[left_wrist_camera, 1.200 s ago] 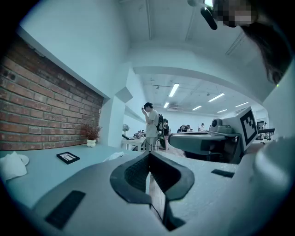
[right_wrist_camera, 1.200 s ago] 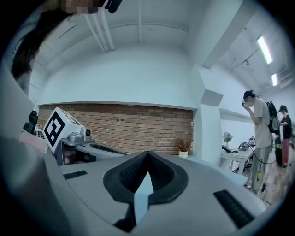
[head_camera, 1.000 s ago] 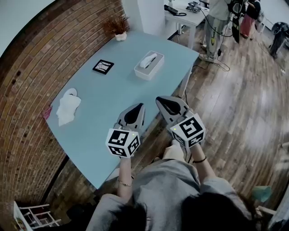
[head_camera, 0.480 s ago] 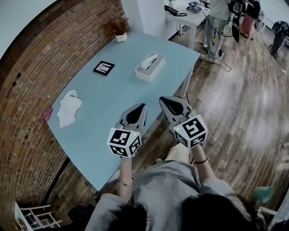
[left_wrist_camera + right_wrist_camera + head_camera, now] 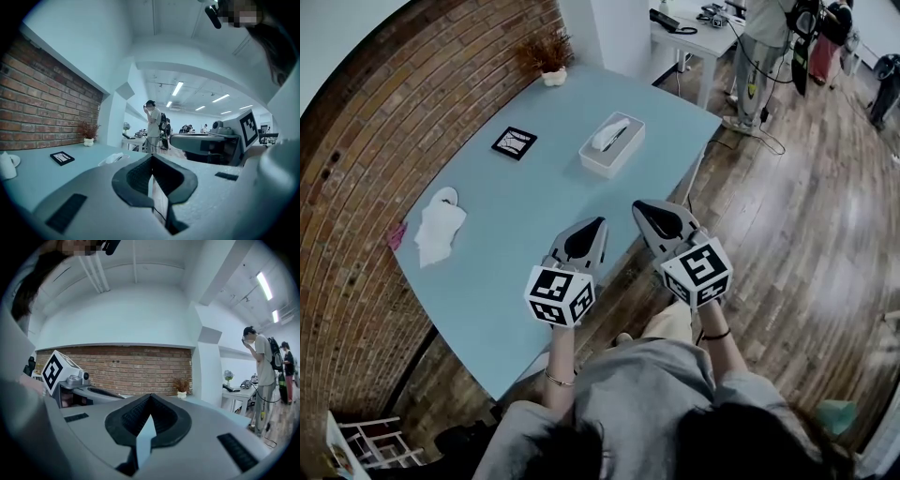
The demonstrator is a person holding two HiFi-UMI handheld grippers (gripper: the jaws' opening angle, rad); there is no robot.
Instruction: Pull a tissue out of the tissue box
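Tissue box [image 5: 611,157] on table [image 5: 516,234], tissue [image 5: 608,134] poking from top slot; left gripper [image 5: 598,224], right gripper [image 5: 639,207] both closed, empty

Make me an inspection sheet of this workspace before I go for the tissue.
Surface: light blue table, no spills seen.
Job's things: tissue box at the far side, a tissue poking up from its slot.
Clutter: crumpled white tissue, black framed card, small potted plant.
Grippers: left hand-held gripper and right hand-held gripper both shut, empty, well short of the box.
Cables: cable trailing on the floor by the far desk.
Surroundings: brick wall, wooden floor, standing person.
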